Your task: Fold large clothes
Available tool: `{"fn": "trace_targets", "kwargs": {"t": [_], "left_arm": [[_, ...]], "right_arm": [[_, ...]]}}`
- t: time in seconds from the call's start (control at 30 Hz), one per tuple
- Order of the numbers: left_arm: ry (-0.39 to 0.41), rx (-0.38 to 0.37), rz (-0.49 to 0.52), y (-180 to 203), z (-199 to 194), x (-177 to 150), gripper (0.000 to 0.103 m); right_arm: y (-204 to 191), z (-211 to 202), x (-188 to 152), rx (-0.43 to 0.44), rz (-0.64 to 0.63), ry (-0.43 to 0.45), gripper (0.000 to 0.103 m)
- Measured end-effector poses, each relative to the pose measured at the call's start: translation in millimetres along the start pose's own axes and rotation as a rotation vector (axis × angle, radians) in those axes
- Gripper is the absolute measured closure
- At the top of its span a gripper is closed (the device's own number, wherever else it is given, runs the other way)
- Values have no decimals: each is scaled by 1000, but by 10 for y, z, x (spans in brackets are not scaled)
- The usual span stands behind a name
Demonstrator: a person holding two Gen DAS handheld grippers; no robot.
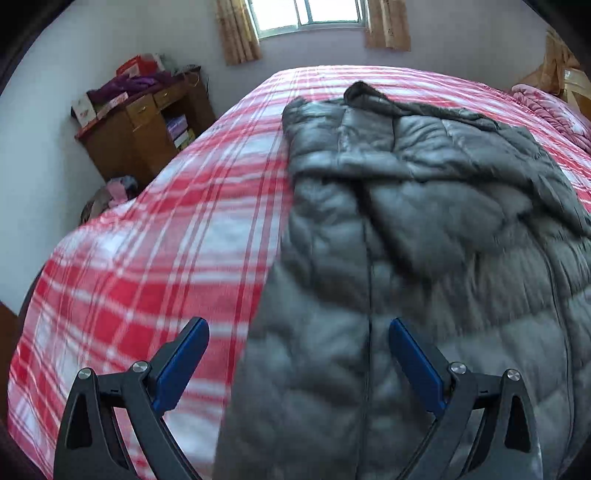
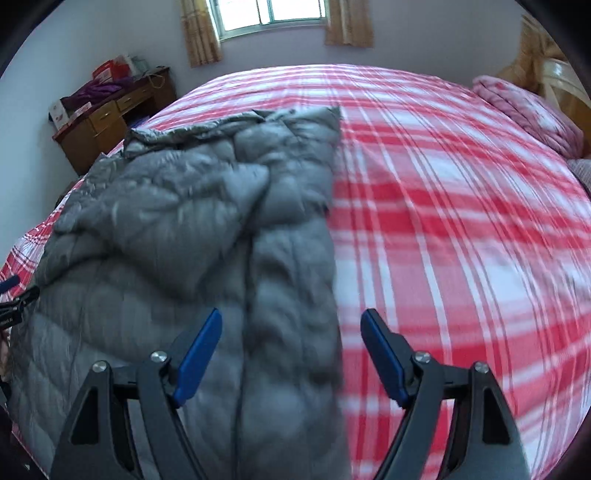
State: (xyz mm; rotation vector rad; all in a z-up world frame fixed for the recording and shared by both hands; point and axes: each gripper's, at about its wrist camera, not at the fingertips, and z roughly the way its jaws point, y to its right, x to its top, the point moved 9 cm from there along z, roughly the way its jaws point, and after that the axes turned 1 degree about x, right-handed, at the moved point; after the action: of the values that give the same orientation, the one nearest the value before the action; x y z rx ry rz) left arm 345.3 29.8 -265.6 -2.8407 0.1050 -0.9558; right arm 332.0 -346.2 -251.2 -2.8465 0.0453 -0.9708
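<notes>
The left gripper [image 1: 298, 325] has its two blue fingers spread wide and nothing is between them. Its left finger hangs over the red and white checked bed cover [image 1: 155, 236], and its right finger hangs over the grey puffy coat [image 1: 406, 229], so the coat's long left edge runs right between them. The right gripper [image 2: 291, 317] is spread wide too and holds nothing. Its left finger is over the coat [image 2: 177, 229] and its right finger is over the checked cover [image 2: 461, 240], with the coat's long right edge between them. The coat lies long on the bed, stretching away from both grippers, with its sleeves already laid across its middle and its hood at the far end. I think the next job is to pick up the near end and bring it up to the far end. To do that well, each gripper should come down on its own near corner and bite all the thick layers at once, because the slippery cloth could slide out. Both should lift together and stay level, so the sleeves do not spill out. Farther off, past the left gripper, a brown wooden desk [image 1: 144, 125] stands by the wall, and a window [image 1: 306, 14] is straight ahead.
</notes>
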Motion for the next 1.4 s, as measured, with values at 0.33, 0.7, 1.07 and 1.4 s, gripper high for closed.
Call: {"fn": "trace_targets", "kwargs": {"t": [0.33, 0.7, 1.07, 1.4], "left_arm": [[-20, -22, -25, 33, -263, -477, 5], [-24, -25, -28, -61, -500, -958, 5], [-29, -51, -56, -123, -599, -1209, 5], [-58, -190, -87, -14, -694, -1313, 64]], "right_arm": [[8, -344, -610, -1, 5, 0, 23], [40, -603, -1082, 1, 18, 7, 23], [-34, -822, -1454, 1, -4, 28, 37], [-141, -929, -1626, 108, 19, 7, 80]]}}
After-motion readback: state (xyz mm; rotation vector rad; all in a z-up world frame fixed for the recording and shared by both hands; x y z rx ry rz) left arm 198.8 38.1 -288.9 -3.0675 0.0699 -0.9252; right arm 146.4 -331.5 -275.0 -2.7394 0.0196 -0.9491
